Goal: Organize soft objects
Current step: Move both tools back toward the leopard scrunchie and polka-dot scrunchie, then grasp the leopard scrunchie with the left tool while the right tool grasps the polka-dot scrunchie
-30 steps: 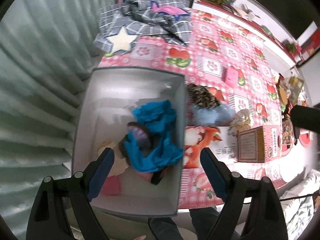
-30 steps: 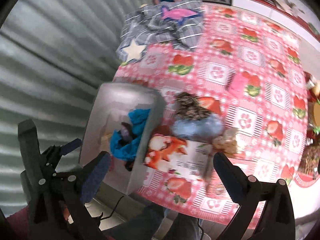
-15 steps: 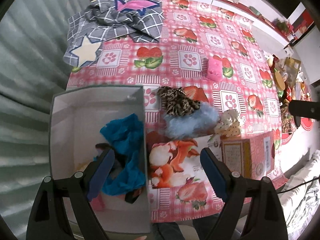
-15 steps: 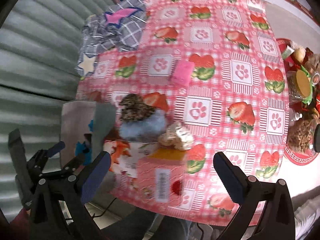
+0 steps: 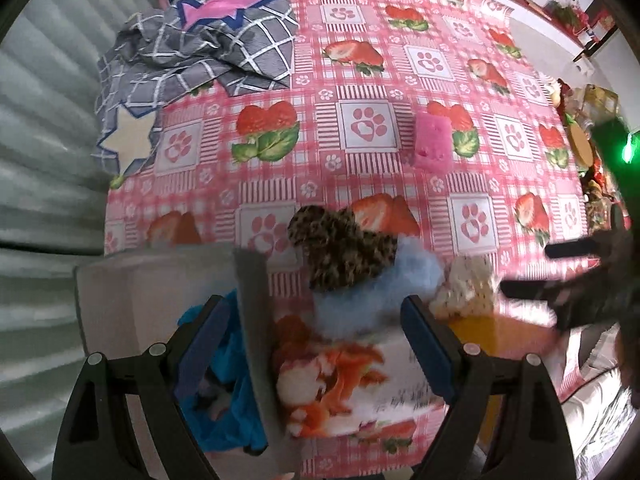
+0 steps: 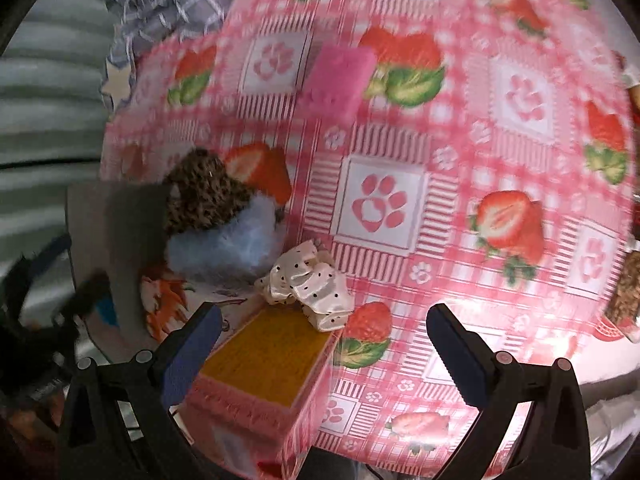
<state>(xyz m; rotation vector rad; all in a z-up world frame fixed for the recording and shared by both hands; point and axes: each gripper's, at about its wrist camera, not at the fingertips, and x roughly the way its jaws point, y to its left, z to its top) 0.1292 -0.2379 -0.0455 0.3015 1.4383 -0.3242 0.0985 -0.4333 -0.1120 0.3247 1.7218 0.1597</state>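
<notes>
The desk (image 5: 400,184), under a pink strawberry-and-paw-print cloth, fills most of both views; ahead of the two tongs lies broad bare cloth, and its near edge runs under their arms. A ribbed grey wall (image 5: 48,184) closes the left side. A grey checked blanket (image 5: 208,48) is heaped at the far left corner, well ahead of the left tongs. The grey bin (image 5: 252,312) stands at the desk's left edge, its right wall passing up between the fingers of the left tongs (image 5: 316,344); a blue cloth (image 5: 236,400) lies inside it, behind the left finger. A printed box (image 5: 340,376) sits just right of that wall, between the same fingers.

Just ahead, a pale blue fluffy piece (image 5: 380,292) touches a leopard-print piece (image 5: 340,248) lying partly on it. A cream dotted scrunchie (image 6: 308,284) lies just ahead of the right tongs (image 6: 324,356), against an orange-topped box (image 6: 264,356) beside their left finger. A pink sponge (image 6: 340,80) sits alone farther ahead.

Both tongs are spread wide, holding nothing. Since a second ago the left tongs have shifted from over the bin toward the soft pile, and the right tongs have dropped closer to the scrunchie.
</notes>
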